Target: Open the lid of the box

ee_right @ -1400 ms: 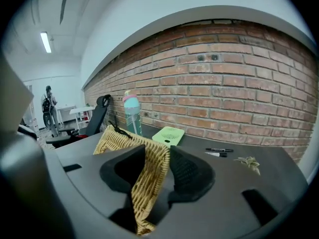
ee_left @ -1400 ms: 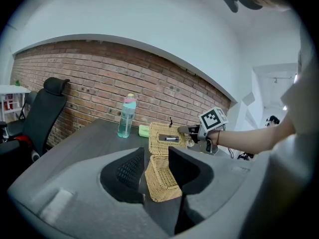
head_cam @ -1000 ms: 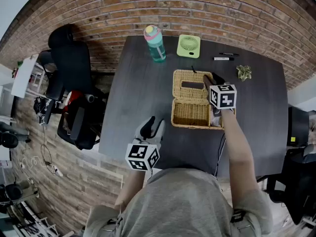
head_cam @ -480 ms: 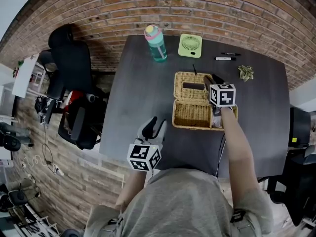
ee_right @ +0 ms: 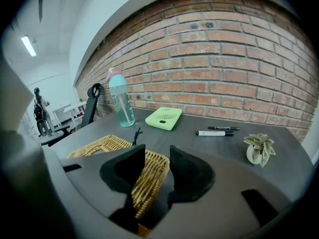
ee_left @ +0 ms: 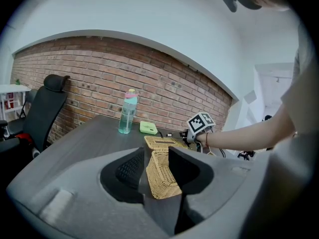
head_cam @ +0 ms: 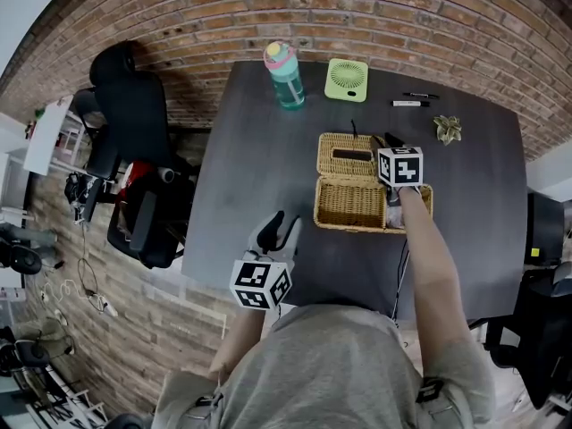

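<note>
A wicker box (head_cam: 349,204) stands open in the middle of the dark table (head_cam: 259,159). Its lid (head_cam: 349,153) is folded back on the far side, almost flat. My right gripper (head_cam: 391,143) is at the lid's right edge. In the right gripper view the woven rim (ee_right: 144,176) fills the gap between the jaws of the right gripper (ee_right: 157,166), so it is shut on the lid. My left gripper (head_cam: 279,228) hovers open near the table's front edge, well apart from the box. Nothing is between the jaws of the left gripper (ee_left: 156,156); the box (ee_left: 160,183) shows beyond them.
At the back of the table stand a teal water bottle (head_cam: 283,76) and a green fan (head_cam: 346,80), with two markers (head_cam: 407,104) and a small potted plant (head_cam: 446,130) to the right. A black office chair (head_cam: 134,141) is left of the table. A cable (head_cam: 398,275) runs off the front edge.
My right gripper has sunk a little with the lid's edge, and the lid lies flatter behind the box. The left gripper has stayed where it was.
</note>
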The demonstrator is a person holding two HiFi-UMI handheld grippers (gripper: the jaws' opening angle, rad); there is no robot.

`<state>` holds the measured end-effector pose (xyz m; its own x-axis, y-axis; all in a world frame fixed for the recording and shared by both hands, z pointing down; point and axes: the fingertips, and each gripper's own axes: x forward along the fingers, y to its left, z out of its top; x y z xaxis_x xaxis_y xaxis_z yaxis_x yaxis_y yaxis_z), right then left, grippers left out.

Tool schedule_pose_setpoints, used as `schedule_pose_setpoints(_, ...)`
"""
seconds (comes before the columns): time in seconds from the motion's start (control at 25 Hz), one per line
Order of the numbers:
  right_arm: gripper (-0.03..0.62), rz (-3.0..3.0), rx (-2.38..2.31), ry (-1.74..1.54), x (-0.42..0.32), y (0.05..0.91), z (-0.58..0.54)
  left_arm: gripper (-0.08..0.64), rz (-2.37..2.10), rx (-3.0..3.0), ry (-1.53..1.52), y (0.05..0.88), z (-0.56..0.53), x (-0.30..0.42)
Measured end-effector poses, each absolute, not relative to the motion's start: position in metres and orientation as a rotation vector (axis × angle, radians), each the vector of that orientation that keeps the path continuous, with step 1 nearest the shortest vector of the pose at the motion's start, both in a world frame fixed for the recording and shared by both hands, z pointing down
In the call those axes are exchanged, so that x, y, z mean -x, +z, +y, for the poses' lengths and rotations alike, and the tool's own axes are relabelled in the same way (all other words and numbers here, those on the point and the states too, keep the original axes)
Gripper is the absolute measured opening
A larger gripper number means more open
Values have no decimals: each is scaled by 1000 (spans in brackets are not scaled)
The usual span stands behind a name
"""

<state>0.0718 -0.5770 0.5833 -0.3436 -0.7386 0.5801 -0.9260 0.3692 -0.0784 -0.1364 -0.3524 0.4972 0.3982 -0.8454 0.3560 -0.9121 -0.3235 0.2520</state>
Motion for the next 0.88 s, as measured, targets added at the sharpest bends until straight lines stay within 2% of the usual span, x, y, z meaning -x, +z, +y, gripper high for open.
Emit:
schedule_pose_setpoints(0.64,150,-2310,-1484,408,-73,522,-517,153,-1481,-2318,199,485,-330,130)
schedule_pose_setpoints(0.88,104,-2386,-1500,335,-64,493,-461,147,-1477,-2348,183,480,-310,125)
